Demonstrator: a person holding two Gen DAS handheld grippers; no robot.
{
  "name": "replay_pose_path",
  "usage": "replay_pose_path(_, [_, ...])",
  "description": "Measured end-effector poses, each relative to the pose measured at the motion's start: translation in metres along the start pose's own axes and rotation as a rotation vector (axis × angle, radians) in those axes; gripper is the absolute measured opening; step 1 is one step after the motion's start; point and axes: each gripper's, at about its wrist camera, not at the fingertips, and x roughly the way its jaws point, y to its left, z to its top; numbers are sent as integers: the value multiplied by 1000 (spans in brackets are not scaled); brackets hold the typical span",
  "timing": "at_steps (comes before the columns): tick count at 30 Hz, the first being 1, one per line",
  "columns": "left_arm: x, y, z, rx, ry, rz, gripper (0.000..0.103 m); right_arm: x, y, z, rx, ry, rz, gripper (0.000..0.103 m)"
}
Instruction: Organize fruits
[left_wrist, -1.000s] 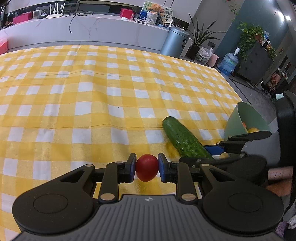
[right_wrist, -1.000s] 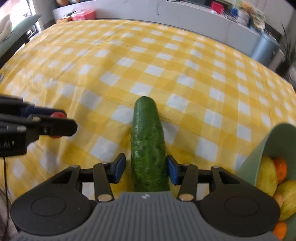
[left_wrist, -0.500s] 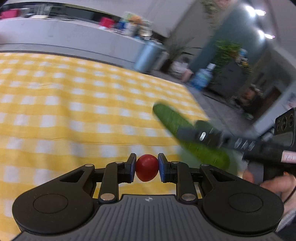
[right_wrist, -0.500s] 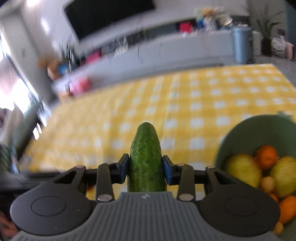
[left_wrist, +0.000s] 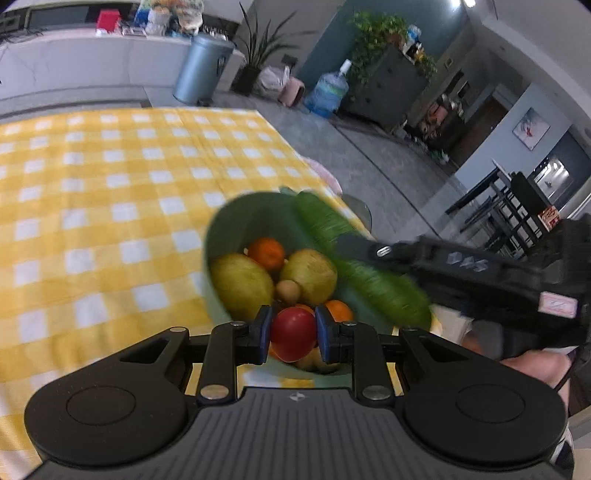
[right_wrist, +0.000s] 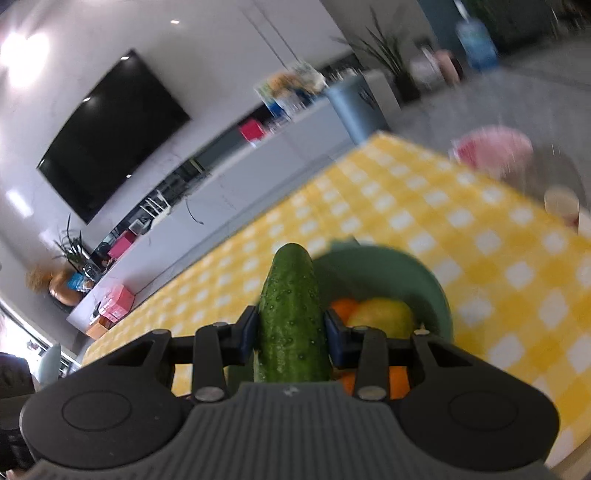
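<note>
Above one bowl (left_wrist: 221, 236): one tomato (left_wrist: 293, 334), one cucumber (right_wrist: 291, 314).

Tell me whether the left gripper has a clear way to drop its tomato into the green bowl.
Probably yes. The left gripper holds the tomato over the green bowl, whose fruit leaves space. The cucumber in the right gripper crowds only the bowl's right side.
</note>
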Motion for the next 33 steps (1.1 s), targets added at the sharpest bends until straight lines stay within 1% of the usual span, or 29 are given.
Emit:
replay_pose_path(1, [5,-1,-1,-3,10,3,27,5,-6,-1,22,25,-9,36])
replay_pose_path(3, [15,-2,-1,-9,22,17,27,13,-10,-2,24,50,-27,36])
replay_pose_path(6, [21,1,2,-29,18,54,27,16,-15,-3,16,73,-9,36])
replay_pose_path(9, [23,1,3,-25,-1,83,28,23,-12,-5,-5,94,-3,36])
replay_pose_path(10, [22,0,2,-19,-11,92,38,24,-11,-6,-12,96,-6,36])
replay_pose_path(11, [21,-2,2,-9,-18,101,53,26,-11,-6,-13,97,-10,36])
replay_pose_path(12, [20,-3,1,-1,-25,107,59,30,-11,-4,-11,102,-14,36])
replay_pose_path(13, [19,-4,1,7,-33,108,62,32,-11,-3,-5,111,-15,39])
replay_pose_path(14, [18,-5,0,10,-34,109,64,33,-14,-2,3,115,-15,41])
replay_pose_path(16, [16,-8,2,15,-29,117,65,30,-14,-2,14,103,28,43])
replay_pose_path(19, [10,-13,0,32,-38,138,69,21,-8,0,9,72,62,56])
replay_pose_path(21, [3,-17,-2,47,-49,148,73,18,-5,1,-10,53,49,57])
replay_pose_path(22, [1,-19,-2,51,-50,156,77,18,-4,1,-11,47,41,57])
replay_pose_path(25, [-7,-24,-4,69,-45,179,79,13,-6,4,7,17,17,59])
replay_pose_path(28, [-12,-30,-4,53,-35,242,79,3,-4,8,2,-19,-22,62])
replay_pose_path(31, [-22,-41,-8,71,-59,330,79,-12,2,10,-31,-33,-37,64])
replay_pose_path(33, [-30,-51,-10,89,-61,380,79,-25,11,13,-65,-44,-77,66])
